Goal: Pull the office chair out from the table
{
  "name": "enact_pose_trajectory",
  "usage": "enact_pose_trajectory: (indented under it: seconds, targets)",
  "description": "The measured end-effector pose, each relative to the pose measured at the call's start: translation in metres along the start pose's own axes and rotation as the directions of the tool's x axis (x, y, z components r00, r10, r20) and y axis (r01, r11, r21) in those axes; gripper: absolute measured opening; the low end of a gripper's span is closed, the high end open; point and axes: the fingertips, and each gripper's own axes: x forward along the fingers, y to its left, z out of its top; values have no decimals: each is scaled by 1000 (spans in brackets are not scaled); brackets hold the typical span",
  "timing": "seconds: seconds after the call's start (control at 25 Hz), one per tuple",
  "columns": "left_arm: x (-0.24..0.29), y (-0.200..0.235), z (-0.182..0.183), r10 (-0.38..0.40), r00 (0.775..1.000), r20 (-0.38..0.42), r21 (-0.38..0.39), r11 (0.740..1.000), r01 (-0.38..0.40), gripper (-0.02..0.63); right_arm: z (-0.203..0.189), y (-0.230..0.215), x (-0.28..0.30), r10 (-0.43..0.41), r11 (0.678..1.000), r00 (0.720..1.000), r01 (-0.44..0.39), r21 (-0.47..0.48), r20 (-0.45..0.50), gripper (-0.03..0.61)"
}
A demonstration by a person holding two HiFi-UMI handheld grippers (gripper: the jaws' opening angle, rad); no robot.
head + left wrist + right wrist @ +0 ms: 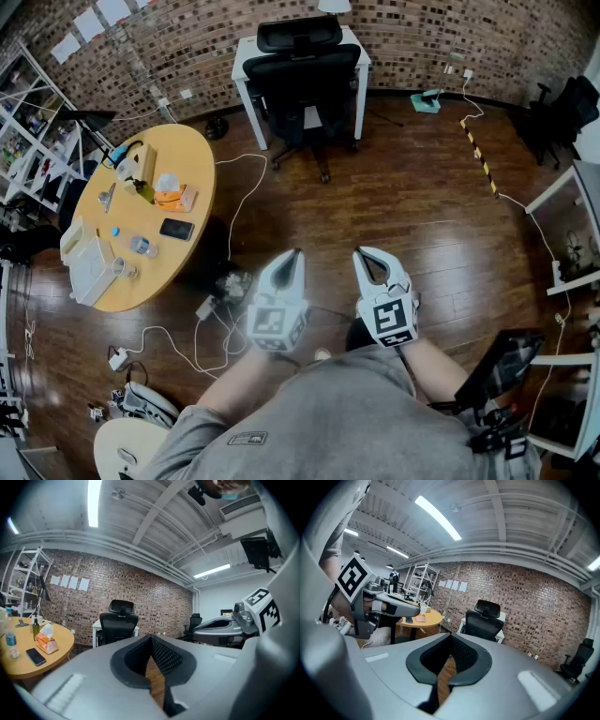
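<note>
The office chair [305, 80] stands at our 12 o'clock, across the wooden floor [412, 206]. It is pushed in against the white surface [246, 56] by the brick wall [187, 37], with its black backrest and headrest facing us. That orientation puts the backrest nearest to us, so we judge it the likeliest part to grip for the pull.

Both tools sit low in front of our body, well apart from the chair. The left gripper [296, 253] and right gripper [362, 253] are side by side and aimed roughly level at the chair. Each has its jaws together and nothing between them, only a sliver of floor showing through the hollow behind the tips. We take this as a carrying pose for the walk over, since nothing is within reach yet.

At our 10 o'clock is a round yellow surface [192, 164] carrying a phone [176, 229] and an orange box [173, 197]. White cables [234, 202] trail off it across the floor. Another dark chair [562, 112] sits at 2 o'clock.

The office chair's seat front is hidden under the white surface, and its armrests are hard to make out from here. Our own torso covers the floor at 6 o'clock.
</note>
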Motion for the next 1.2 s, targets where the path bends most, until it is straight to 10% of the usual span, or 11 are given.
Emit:
enact_pose_trajectory:
  seconds: [0.68, 1.2]
  targets:
    - [238, 45, 46, 127, 991, 44, 3, 992, -128, 2, -5, -195, 166, 107, 992, 993, -103, -70, 52, 14]
    - [360, 148, 59, 165, 984, 74, 22, 986, -167, 2, -3, -251, 319, 155, 985, 987, -152, -79, 32, 14]
